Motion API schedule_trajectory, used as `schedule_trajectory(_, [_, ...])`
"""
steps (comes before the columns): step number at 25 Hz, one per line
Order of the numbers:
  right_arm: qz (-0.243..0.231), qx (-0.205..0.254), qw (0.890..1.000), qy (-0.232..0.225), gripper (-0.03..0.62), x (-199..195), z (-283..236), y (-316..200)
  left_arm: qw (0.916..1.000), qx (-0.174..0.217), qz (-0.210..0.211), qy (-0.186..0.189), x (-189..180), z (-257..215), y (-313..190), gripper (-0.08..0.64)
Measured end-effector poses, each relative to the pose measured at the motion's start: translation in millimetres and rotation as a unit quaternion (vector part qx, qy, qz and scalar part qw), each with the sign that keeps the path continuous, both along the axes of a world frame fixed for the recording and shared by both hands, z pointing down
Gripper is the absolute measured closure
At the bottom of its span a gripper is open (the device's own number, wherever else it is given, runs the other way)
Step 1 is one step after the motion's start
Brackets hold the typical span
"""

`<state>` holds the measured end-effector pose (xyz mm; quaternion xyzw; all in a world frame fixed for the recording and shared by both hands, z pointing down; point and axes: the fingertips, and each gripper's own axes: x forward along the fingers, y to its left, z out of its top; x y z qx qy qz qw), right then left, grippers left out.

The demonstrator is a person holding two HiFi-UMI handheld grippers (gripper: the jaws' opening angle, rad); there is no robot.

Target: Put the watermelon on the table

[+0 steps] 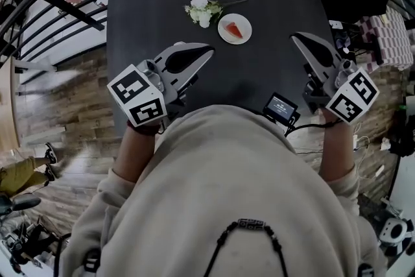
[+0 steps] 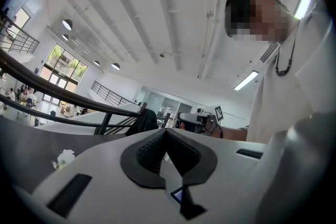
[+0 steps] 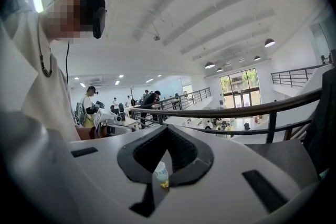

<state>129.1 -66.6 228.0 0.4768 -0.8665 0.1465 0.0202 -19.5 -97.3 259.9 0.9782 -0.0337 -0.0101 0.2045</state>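
Watermelon slice [image 1: 234, 30] lies on its plate [image 1: 222, 36] on the dark table [image 1: 272, 68], beside flowers [image 1: 202, 10]. Left gripper [image 1: 209, 48] and right gripper [image 1: 295, 37], both clenched and empty, hover nearby; a careless forward swing could knock the plate.

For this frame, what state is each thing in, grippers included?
watermelon slice: lying on the plate, not held
plate: flat on the table, beside the flowers
flowers: lying on their side on the table
left gripper: jaws together, nothing held
right gripper: jaws together, nothing held
small screen: lit
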Motion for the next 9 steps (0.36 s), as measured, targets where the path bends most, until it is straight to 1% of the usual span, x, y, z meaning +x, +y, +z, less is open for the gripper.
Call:
schedule_trajectory(4, [0.001,-0.011,1.000,0.017,0.578,-0.8,3.7,-0.9,0.9999,-0.012,-0.001,-0.004,-1.6,8.7,-2.9,0.563])
schedule_trajectory(9, [0.009,-0.017,1.000,0.007,0.578,1.6,6.3,-2.7,0.9998,-0.017,-0.011,-0.009,-10.7,13.7,-7.9,0.563])
